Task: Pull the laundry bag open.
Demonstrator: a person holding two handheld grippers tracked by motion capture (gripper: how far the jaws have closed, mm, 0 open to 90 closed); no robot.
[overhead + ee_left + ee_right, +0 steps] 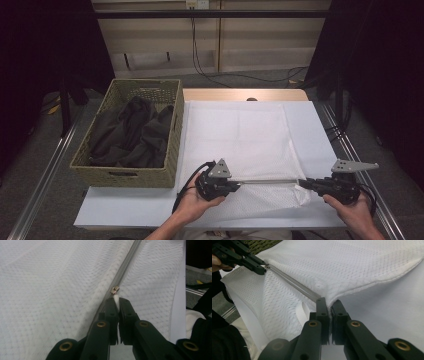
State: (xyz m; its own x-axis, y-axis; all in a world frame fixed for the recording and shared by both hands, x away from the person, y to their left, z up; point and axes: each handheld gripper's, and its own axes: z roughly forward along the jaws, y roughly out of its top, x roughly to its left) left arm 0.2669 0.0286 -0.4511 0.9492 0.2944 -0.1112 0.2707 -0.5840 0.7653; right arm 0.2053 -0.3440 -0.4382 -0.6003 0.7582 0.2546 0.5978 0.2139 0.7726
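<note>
I am working the zipper (267, 181) of a white mesh cover (240, 140) that lies flat on the white table (320, 135), near my edge of it. My left gripper (116, 300) is pressed together on a white tab right behind the small metal slider (114, 290); I judge that tab to be the pull. My right gripper (330, 302) pinches the cover's corner at the far end of the zipper track, and the track runs taut between the 2 tools.

To do this step well, I should keep the right grip fixed as an anchor and draw the left one straight along the track, low and in line with the teeth, so the slider does not cock sideways or bite the mesh. If the fabric bunches near the slider, more tension from the right hand should clear it.

Both my hands (192, 202) sit low at the near edge, palms cupping the tools from below, with the jaws pointing inward toward each other. A woven basket (170, 165) of dark cloth (132, 132) stands at the left, just beside the cover.
</note>
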